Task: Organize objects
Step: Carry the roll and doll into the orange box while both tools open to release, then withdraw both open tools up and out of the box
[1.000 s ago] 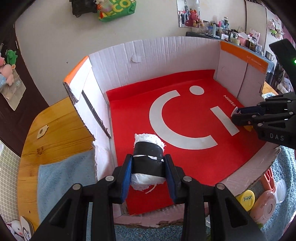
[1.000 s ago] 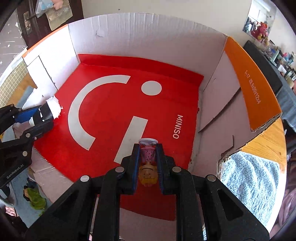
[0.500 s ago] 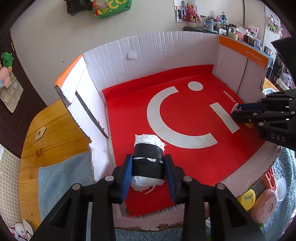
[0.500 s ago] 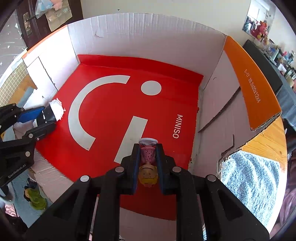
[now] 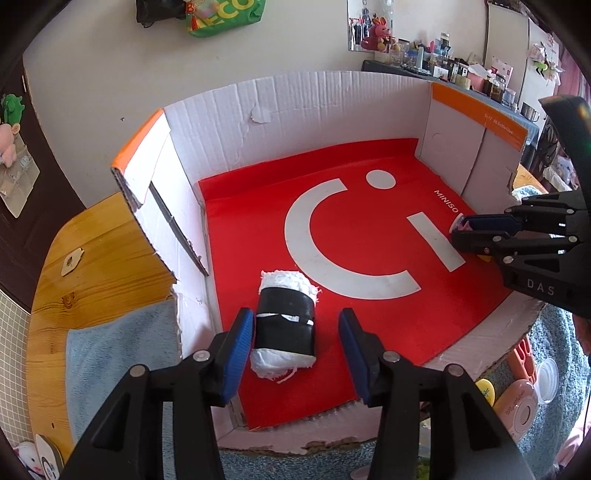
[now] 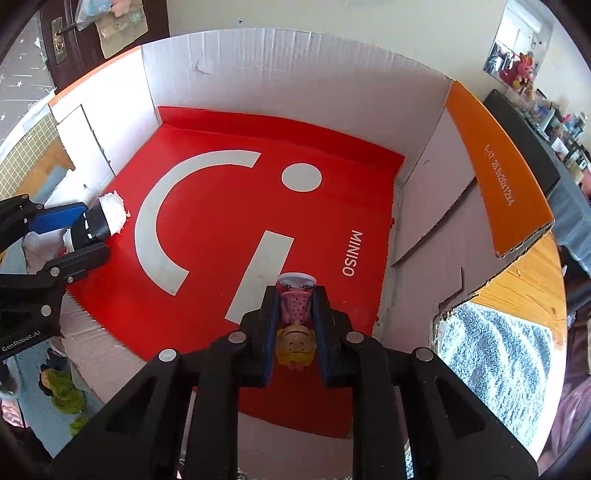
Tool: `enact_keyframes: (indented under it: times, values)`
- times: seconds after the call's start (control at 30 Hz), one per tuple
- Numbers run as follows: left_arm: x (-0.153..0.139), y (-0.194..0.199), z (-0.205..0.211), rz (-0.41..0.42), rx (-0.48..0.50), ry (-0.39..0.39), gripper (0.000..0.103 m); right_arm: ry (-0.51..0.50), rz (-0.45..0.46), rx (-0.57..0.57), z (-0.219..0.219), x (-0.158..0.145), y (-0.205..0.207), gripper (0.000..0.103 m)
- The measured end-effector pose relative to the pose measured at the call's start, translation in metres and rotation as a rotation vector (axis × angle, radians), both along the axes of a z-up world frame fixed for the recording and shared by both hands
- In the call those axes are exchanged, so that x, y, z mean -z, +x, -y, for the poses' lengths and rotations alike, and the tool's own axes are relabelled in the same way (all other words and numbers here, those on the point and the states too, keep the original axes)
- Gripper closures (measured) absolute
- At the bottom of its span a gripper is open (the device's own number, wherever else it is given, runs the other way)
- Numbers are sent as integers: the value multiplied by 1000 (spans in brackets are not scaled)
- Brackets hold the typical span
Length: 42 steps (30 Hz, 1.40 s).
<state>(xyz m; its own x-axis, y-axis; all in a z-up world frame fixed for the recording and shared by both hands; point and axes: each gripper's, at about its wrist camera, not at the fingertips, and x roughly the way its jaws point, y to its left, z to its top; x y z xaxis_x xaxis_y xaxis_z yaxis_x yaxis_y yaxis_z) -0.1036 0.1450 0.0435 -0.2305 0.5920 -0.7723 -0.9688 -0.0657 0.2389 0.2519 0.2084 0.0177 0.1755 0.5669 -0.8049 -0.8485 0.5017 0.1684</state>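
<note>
Fingers (image 5: 242,354) spread around roll (image 5: 285,321) beside box wall (image 5: 192,236).

Lived-in home room, plush toys (image 5: 376,31) by a cluttered shelf (image 5: 454,70), wooden table (image 5: 96,258), fluffy towel (image 6: 495,354)

My left gripper (image 5: 295,347) now spread wide, white roll (image 5: 286,325) released onto the red mat (image 5: 369,258), fingers no longer clamping it

White roll (image 5: 286,320) banded black; doll (image 6: 295,332) yellow-haired, pink dotted dress; box (image 5: 295,110) white, red floor.
</note>
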Motion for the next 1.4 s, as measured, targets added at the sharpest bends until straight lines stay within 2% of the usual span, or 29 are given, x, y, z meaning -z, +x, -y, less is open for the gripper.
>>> enact_keyframes:
  times: [0.13, 0.2, 0.23, 0.27, 0.33, 0.5, 0.53, 0.63, 0.77, 0.87, 0.93, 1.03, 1.13, 1.23, 1.27, 1.33, 1.4]
  values:
    - [-3, -2, 2, 20, 0, 9, 53, 17, 11, -9, 0, -7, -10, 71]
    - [-5, -2, 3, 30, -2, 16, 52, 31, 26, -2, -6, -10, 2, 48]
    - [-6, -2, 4, 34, -1, 21, 49, 42, 33, -1, -6, -11, 0, 45]
    - [-9, -2, 6, 38, 0, 32, 44, 51, 34, -1, -6, -13, -1, 45]
    - [-13, -2, 10, 37, -1, 55, 40, 62, 34, 6, -2, -16, -3, 45]
    - [-28, -4, 19, 71, -12, 113, 39, 105, 39, 11, 2, -32, 2, 45]
    - [-30, -4, 21, 79, -14, 123, 37, 119, 40, 15, 3, -36, 1, 45]
    - [-39, -3, 28, 85, -17, 163, 33, 168, 54, 24, 10, -48, -3, 35]
    - [-51, -1, 41, 89, -23, 214, 32, 229, 85, 47, 22, -64, -10, 33]
    - [-59, 0, 51, 109, -24, 245, 24, 280, 98, 77, 35, -76, -15, 32]
    - [-63, 2, 58, 114, -26, 263, 23, 306, 143, 102, 44, -85, -21, 32]
    - [-71, 7, 71, 111, -23, 297, 22, 336, 169, 129, 56, -95, -29, 25]
    - [-79, 13, 86, 99, -24, 337, 13, 368, 181, 147, 69, -104, -38, 24]
    - [-84, 23, 103, 61, -20, 374, 10, 393, 190, 169, 80, -107, -49, 24]
    - [-85, 26, 110, 59, 27, 378, 7, 402, 193, 176, 85, -108, -54, 23]
    - [-86, 31, 121, 48, 20, 397, 4, 427, 188, 188, 95, -107, -64, 18]
    - [-84, 35, 135, 36, 12, 415, 4, 447, 191, 204, 103, -105, -73, 17]
